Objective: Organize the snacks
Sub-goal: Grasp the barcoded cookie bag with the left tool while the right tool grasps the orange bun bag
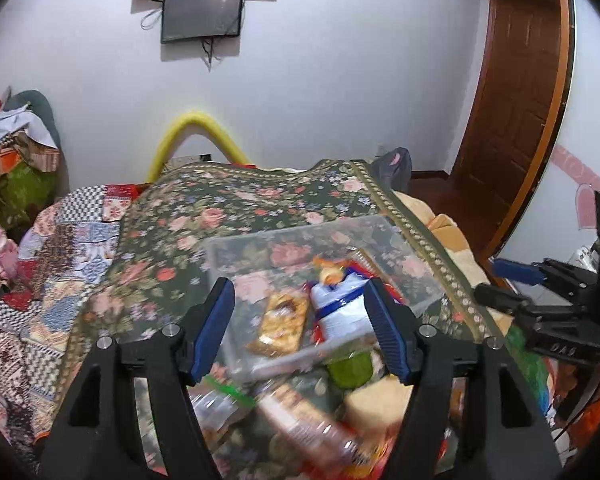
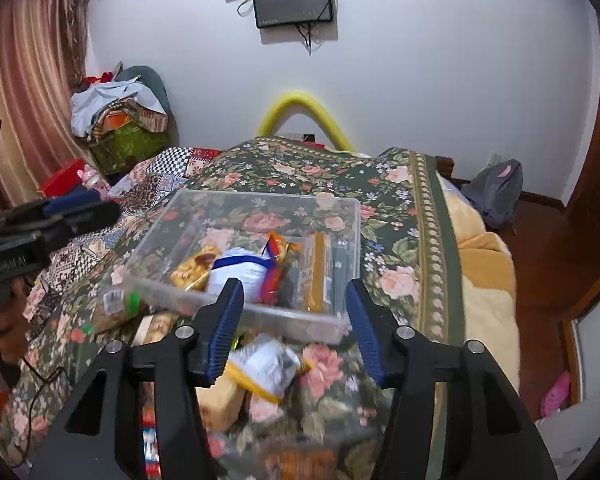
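A clear plastic bin lies on the floral blanket and holds a golden packet, a white-and-blue packet, an orange packet and a yellow-striped box. My right gripper hovers open over the bin's near wall, with nothing between its blue pads. Loose snacks lie in front of the bin: a white packet, a beige one and a green-labelled one. My left gripper is open and empty above the bin, with the golden packet beyond it. Each gripper shows in the other's view: the right gripper, the left gripper.
The floral blanket covers a bed with a patchwork quilt on its left. A yellow foam arch stands at the far end. A grey backpack sits on the floor at right, a wooden door beyond it. Piled cloths at back left.
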Action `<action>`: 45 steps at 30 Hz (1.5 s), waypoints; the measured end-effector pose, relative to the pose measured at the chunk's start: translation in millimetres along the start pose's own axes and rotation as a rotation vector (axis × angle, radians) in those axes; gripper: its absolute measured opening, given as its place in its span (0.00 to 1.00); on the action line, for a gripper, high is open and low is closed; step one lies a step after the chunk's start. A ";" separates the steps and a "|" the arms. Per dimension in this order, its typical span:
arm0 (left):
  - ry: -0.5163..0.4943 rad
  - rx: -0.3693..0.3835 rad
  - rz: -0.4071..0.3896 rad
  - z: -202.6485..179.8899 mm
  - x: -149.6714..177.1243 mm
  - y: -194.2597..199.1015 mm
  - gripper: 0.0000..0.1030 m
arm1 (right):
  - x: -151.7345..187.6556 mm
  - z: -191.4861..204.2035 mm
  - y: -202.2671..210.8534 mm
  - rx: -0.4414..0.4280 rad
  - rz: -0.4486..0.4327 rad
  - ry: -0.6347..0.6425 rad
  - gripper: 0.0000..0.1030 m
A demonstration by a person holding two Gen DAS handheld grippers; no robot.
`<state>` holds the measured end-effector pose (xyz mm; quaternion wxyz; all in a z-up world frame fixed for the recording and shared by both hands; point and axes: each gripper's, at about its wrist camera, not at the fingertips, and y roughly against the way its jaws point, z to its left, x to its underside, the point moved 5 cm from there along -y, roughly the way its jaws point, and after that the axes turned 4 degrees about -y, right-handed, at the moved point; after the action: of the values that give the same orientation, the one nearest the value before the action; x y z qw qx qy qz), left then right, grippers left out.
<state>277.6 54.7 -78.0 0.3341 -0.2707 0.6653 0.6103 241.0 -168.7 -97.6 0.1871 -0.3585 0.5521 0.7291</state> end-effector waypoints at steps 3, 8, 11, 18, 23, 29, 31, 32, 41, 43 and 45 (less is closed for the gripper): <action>0.003 -0.007 0.018 10.3 15.7 12.6 0.66 | 11.0 -0.7 12.8 0.007 -0.009 -0.003 0.57; 0.009 -0.027 0.072 25.5 50.6 17.2 0.67 | 32.1 -4.4 22.1 0.009 -0.014 -0.051 0.65; 0.030 -0.027 0.111 35.0 72.0 13.0 0.67 | 47.2 -8.0 23.7 0.016 0.001 -0.086 0.66; 0.059 -0.004 0.226 56.5 118.2 -13.2 0.67 | 84.5 -18.1 14.5 0.059 0.084 -0.141 0.69; 0.043 -0.030 0.272 73.4 135.8 -36.5 0.67 | 113.6 -22.6 0.4 0.069 0.161 -0.185 0.69; 0.086 0.002 0.301 89.1 140.3 -64.6 0.72 | 134.7 -23.8 -19.2 0.061 0.234 -0.227 0.69; 0.101 0.017 0.327 90.2 143.5 -77.5 0.73 | 136.8 -24.0 -25.4 0.060 0.251 -0.233 0.69; 0.099 0.004 0.332 90.6 144.9 -82.0 0.75 | 137.4 -24.0 -27.2 0.061 0.257 -0.234 0.69; -0.002 -0.096 0.228 80.0 144.7 -80.5 0.56 | 137.7 -23.8 -30.5 0.076 0.276 -0.209 0.59; -0.038 -0.106 0.190 73.2 141.6 -68.9 0.48 | 138.4 -23.8 -27.2 0.081 0.262 -0.205 0.56; -0.048 -0.098 0.175 69.1 139.0 -59.6 0.47 | 139.3 -22.2 -26.6 0.084 0.252 -0.204 0.53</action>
<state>243.6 123.4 -225.5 0.2815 -0.2129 0.6477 0.6752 172.1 -198.2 -220.0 0.1639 -0.2026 0.6008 0.7558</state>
